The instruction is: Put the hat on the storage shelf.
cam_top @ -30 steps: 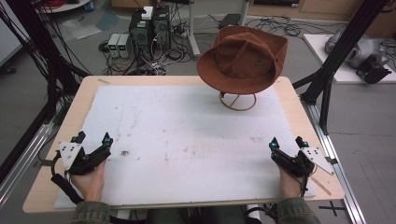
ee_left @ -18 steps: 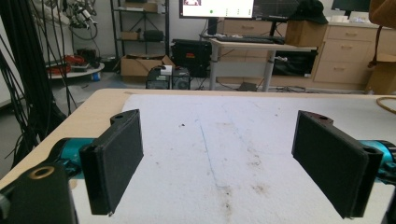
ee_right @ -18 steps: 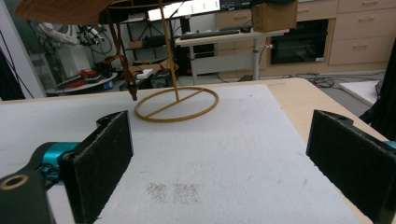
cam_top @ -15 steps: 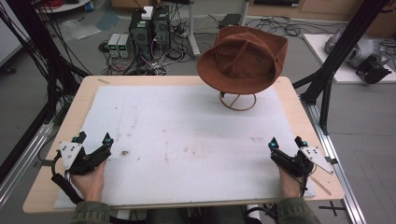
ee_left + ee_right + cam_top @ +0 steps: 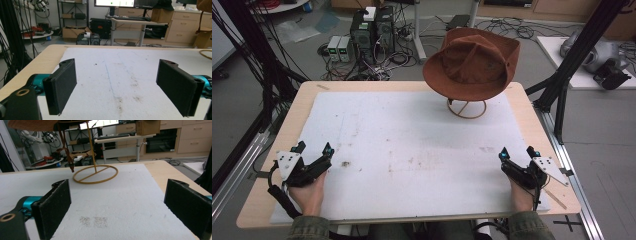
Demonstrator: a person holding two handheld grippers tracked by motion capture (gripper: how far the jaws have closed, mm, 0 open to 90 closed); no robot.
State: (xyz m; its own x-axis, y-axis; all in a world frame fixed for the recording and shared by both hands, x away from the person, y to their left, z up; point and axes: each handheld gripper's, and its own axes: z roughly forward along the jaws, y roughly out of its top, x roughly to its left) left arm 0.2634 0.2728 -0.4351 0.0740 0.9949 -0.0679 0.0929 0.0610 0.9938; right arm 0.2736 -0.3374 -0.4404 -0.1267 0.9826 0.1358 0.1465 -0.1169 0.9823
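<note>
Nothing moved: two open grippers, left (image 5: 313,148) and right (image 5: 517,151), one hat (image 5: 472,64).

no readable text, labels, brands or numbers, monitor (image 5: 113,3) screen too blurred to read

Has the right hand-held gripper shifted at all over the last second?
No. In the high view the right hand-held gripper sits at the same spot near the white mat's right edge, equally far from the hat stand's ring, jaws open.
</note>
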